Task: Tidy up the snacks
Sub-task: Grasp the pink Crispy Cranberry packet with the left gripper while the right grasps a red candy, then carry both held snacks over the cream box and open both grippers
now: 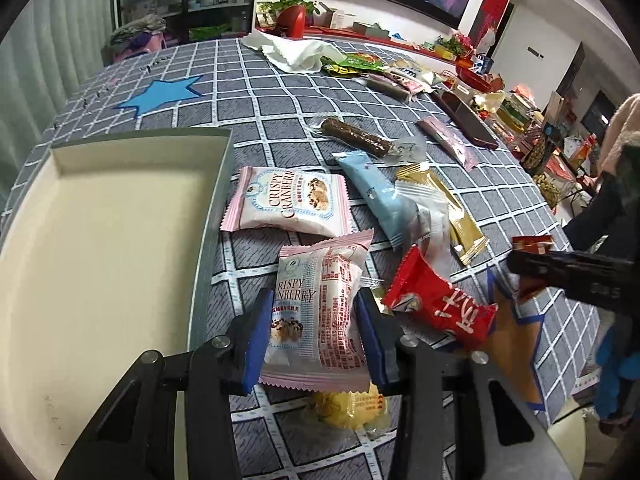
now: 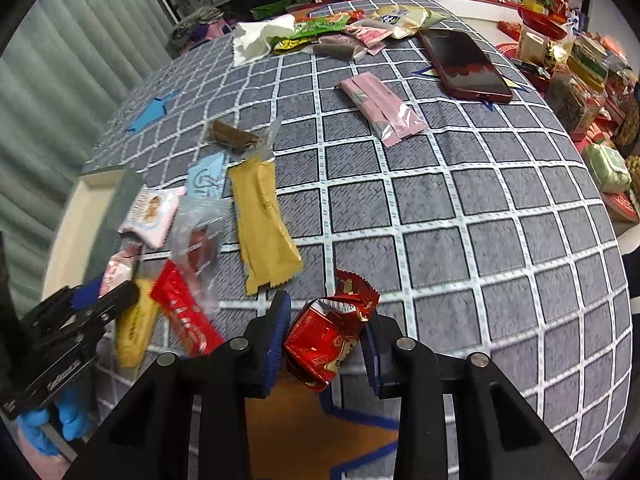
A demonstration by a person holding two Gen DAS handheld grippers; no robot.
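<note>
Left gripper (image 1: 316,332) clamped on pink cranberry pack (image 1: 320,312), blue pads touching both sides, pack held just right of box (image 1: 100,240), above yellow snack (image 1: 352,408). Second cranberry pack (image 1: 286,200) flat on checked cloth (image 2: 460,240) beside box wall. Right gripper (image 2: 326,336) pinching crumpled red pack (image 2: 328,340) above orange star (image 2: 304,432). Gold bar (image 2: 262,224), blue pack (image 1: 376,200), brown bar (image 1: 356,137), long red pack (image 1: 440,304) loose between. Phone (image 2: 464,65) farther back.

Even indoor light — fisheye edges, slight blur
</note>
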